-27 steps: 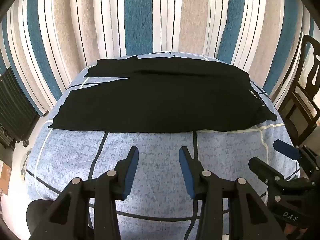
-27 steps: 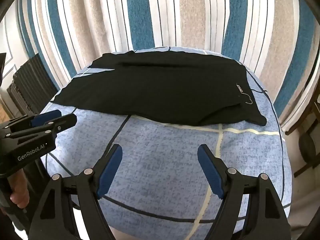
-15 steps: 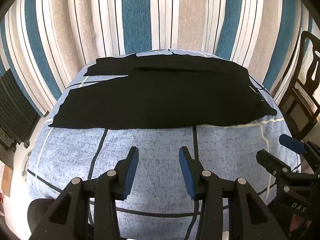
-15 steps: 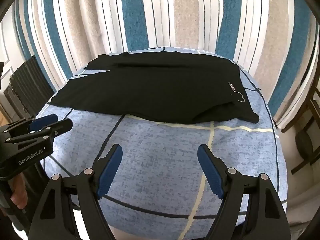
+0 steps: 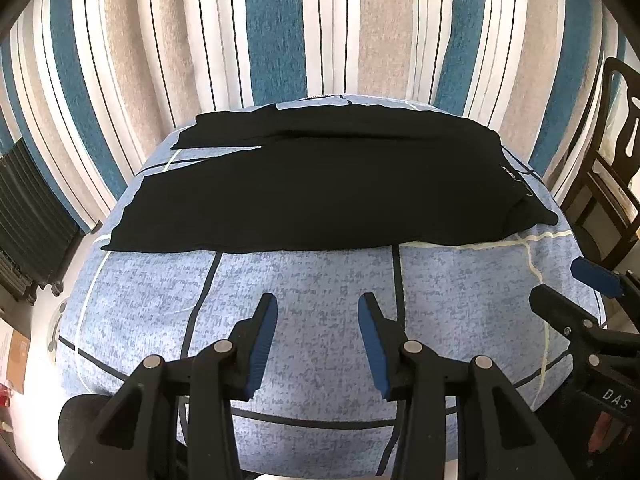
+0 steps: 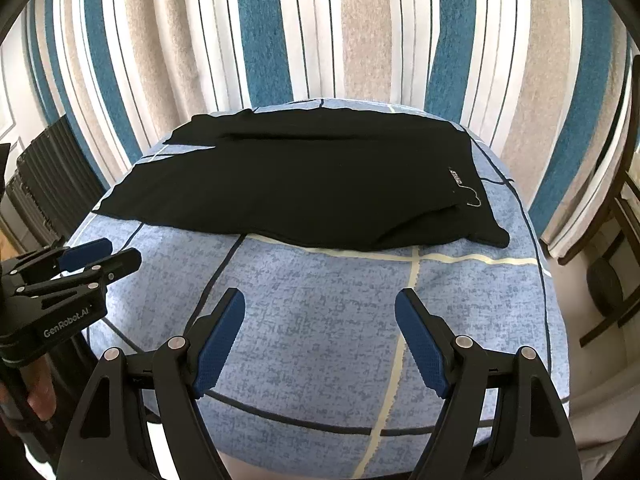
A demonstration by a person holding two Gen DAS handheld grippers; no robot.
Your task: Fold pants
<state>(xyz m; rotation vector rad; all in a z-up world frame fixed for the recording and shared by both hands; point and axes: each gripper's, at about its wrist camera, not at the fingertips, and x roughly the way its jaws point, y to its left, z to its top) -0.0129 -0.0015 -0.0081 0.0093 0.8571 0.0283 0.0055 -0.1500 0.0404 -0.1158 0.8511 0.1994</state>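
Observation:
Black pants lie flat across the far half of a blue patterned table cover, legs to the left, waistband with a small white label to the right. They also show in the right wrist view. My left gripper is open and empty, hovering over the near part of the cover, well short of the pants. My right gripper is open wide and empty, also over the near cover. Each gripper shows in the other's view, the right one at the side and the left one at the side.
A striped blue, beige and white curtain hangs behind the table. A dark wooden chair stands to the right. A dark ribbed case stands on the floor to the left. A dark round seat sits at the near left.
Both grippers have pulled back and risen a little, so the pants look slightly farther away. The pants have not moved. Both grippers stay open.

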